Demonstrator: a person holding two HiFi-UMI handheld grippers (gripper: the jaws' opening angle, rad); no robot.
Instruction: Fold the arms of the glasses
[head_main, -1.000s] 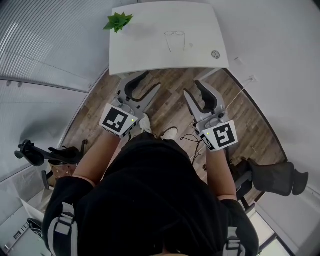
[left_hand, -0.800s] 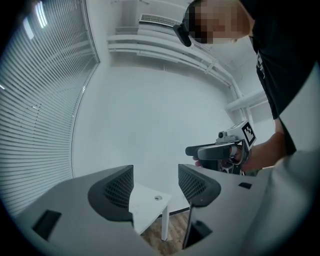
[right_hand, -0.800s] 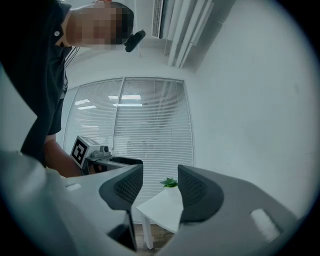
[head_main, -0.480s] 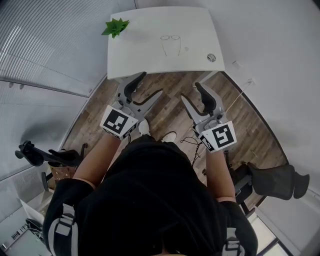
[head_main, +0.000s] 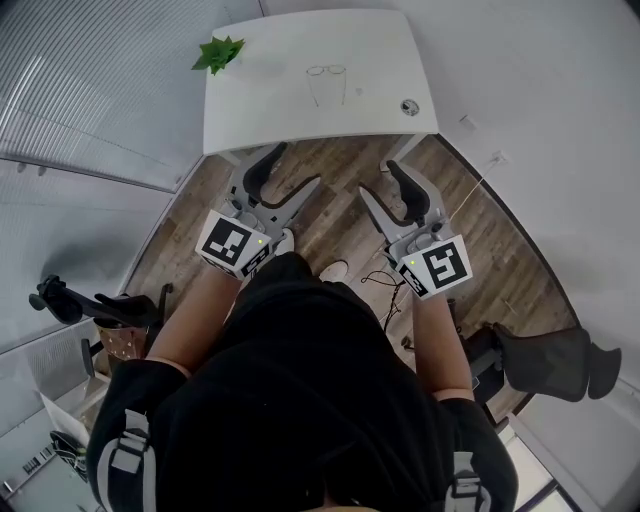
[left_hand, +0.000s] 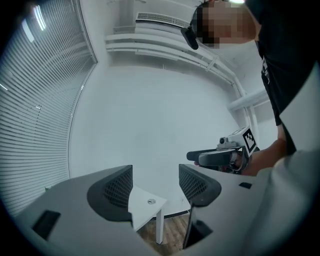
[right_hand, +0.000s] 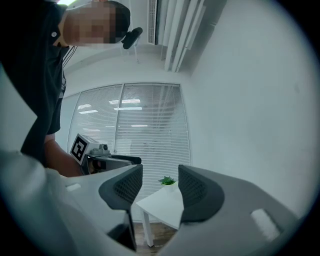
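left hand-held gripper (head_main: 285, 180) gaping wide, gripping nothing | right hand-held gripper (head_main: 381, 182) gaping wide, empty | thin wire-framed glasses (head_main: 327, 82) lying on white tabletop (head_main: 260, 105), well apart from both, arms barely showing, too small for detail

The tabletop (head_main: 290, 115) stands at the far end of the floor (head_main: 340, 215). On it, the glasses (head_main: 327, 72) lie toward the far middle, a plant (head_main: 218, 52) sits at the far-left corner, and a round disc (head_main: 410, 107) sits at the near-right corner. The 2 tools hang over the floor just near of the tabletop, left tool (head_main: 286, 178) beside right tool (head_main: 381, 183), well apart from the glasses.
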